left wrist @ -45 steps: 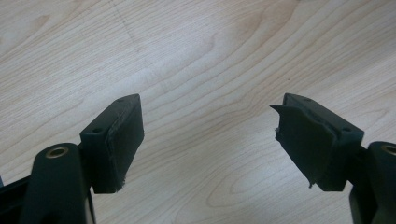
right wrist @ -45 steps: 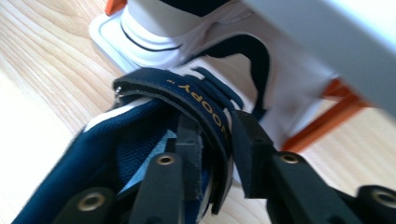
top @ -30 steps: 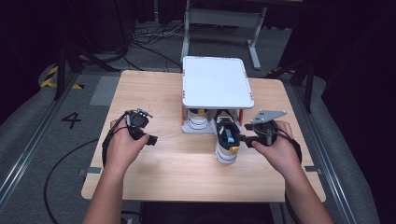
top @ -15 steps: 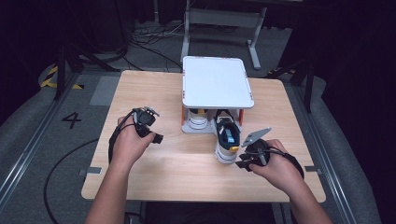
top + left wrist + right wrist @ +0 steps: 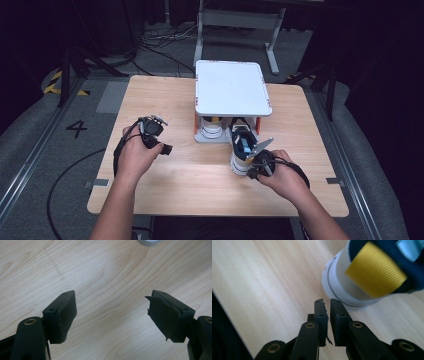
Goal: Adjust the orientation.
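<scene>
A white-soled sneaker (image 5: 242,151) with a blue upper stands on the wooden table (image 5: 165,95), just in front of a low white stand (image 5: 231,87). Its heel (image 5: 372,270) has a yellow ribbed patch and blue trim. My right gripper (image 5: 256,167) sits at the shoe's near end; its jaws (image 5: 327,301) are shut with only a thin slit between them, holding nothing, just short of the white sole. My left gripper (image 5: 158,137) hovers over bare wood to the left of the stand, open and empty (image 5: 111,312).
A second white shoe (image 5: 212,130) is tucked under the stand between its orange legs. A pale round edge (image 5: 149,242) shows at the top of the left gripper view. Bare wood lies to the left and near side; cables run on the floor behind.
My right hand has drawn back toward the near edge and leftward, from beside the sneaker to its near end. The left hand has barely shifted.
</scene>
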